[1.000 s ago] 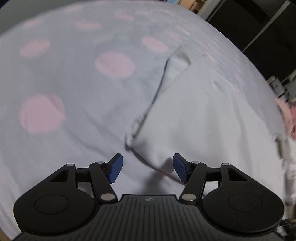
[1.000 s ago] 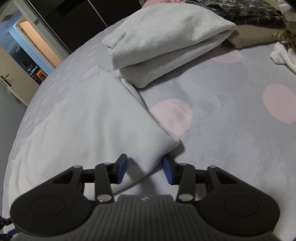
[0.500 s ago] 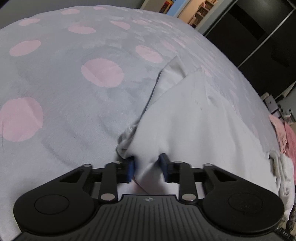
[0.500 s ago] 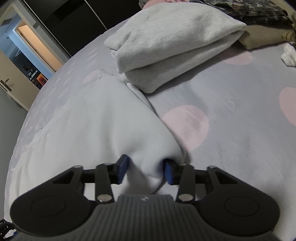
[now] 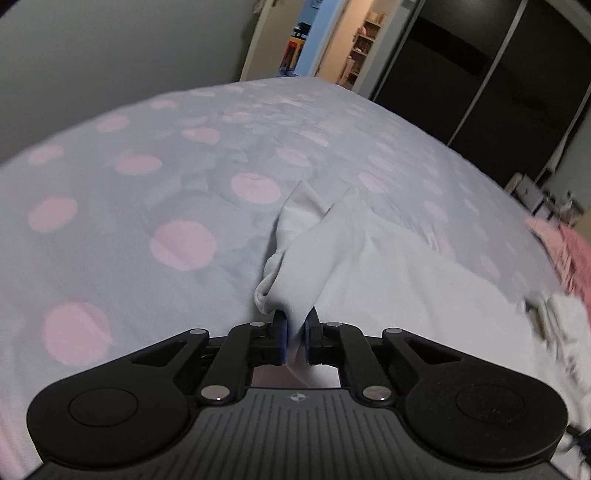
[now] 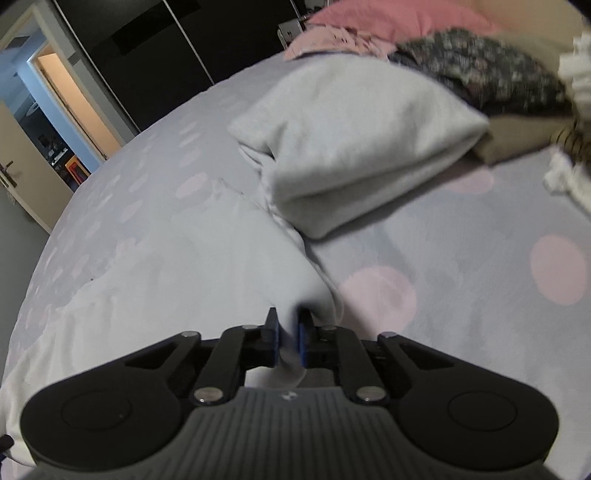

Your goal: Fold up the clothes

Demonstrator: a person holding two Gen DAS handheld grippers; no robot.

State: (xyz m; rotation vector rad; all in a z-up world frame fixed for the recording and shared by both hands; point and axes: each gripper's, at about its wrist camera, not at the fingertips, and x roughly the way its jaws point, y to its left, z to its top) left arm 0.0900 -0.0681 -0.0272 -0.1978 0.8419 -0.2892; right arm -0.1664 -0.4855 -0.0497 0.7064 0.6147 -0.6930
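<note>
Evidently both tools are pinching one white garment (image 5: 388, 273): the left tool (image 5: 294, 334) at lower centre grips a bunched corner, the right tool (image 6: 287, 338) another edge, likely for a fold. It lies on the polka-dot bedspread (image 5: 155, 192), below the folded grey sweatshirt (image 6: 354, 147).

The bedspread (image 5: 155, 192) is pale grey-lilac dotted with soft pink circles, and the garment (image 5: 388, 280) lying on it is plain white, as white in the right view (image 6: 207, 258) as in the left. Both pairs of tongs are black with blue pads, the left tongs (image 5: 294, 336) and the right tongs (image 6: 287, 338) alike. Beyond lie a folded light grey sweatshirt (image 6: 354, 140), a dark floral-speckled piece (image 6: 491, 74), a tan one (image 6: 517, 144) and pink fabric (image 6: 388, 22).
</note>
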